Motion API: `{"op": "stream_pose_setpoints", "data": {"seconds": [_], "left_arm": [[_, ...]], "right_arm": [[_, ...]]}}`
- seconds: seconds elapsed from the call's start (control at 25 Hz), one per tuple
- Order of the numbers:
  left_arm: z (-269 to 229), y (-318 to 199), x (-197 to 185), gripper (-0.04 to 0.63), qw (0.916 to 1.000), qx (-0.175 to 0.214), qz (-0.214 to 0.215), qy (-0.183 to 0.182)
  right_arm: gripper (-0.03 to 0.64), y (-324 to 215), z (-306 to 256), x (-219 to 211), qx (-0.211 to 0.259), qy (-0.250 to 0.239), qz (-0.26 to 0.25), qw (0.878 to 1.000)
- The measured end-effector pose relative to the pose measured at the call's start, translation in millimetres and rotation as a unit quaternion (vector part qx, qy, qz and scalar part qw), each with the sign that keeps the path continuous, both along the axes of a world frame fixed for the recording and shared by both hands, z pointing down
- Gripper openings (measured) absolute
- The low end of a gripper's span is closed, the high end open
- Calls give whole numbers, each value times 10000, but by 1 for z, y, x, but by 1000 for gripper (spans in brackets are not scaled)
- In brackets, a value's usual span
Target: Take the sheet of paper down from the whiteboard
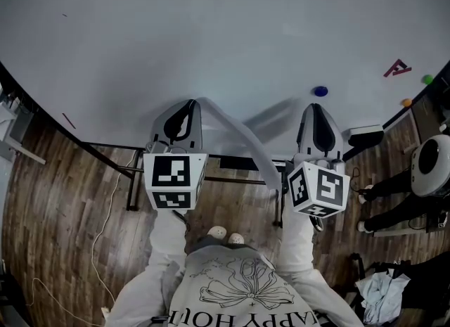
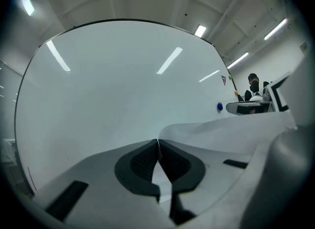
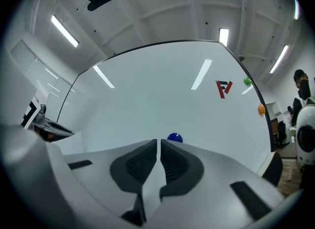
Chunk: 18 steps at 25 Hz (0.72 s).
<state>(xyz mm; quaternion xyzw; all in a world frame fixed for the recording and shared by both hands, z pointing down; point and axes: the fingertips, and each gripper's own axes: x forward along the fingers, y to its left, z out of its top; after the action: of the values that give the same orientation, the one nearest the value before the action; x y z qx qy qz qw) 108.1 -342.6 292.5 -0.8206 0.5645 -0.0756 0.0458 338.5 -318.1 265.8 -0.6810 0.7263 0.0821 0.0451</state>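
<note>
The white sheet of paper bows away from the whiteboard and arcs between my two grippers. My left gripper points at the board and is shut on the sheet's left edge. In the left gripper view the sheet curls away to the right from the closed tips of the left gripper. My right gripper sits just below a blue magnet. Its pads stand together with only a thin slit, and I see nothing between them. In the right gripper view the right gripper has the magnet just beyond its tips.
A red logo magnet, a green magnet and an orange one stick to the board's right side. A person stands at the right on the wood floor. The board's dark frame runs below, and a cable trails on the floor.
</note>
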Motion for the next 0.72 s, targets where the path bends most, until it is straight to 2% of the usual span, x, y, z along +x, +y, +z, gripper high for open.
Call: {"op": "stream_pose_setpoints", "data": {"seconds": [0.72], "left_arm": [[2, 5, 6, 6, 10000, -50, 9, 10]], "right_arm": [[15, 5, 3, 5, -52, 14, 24, 10000]]}}
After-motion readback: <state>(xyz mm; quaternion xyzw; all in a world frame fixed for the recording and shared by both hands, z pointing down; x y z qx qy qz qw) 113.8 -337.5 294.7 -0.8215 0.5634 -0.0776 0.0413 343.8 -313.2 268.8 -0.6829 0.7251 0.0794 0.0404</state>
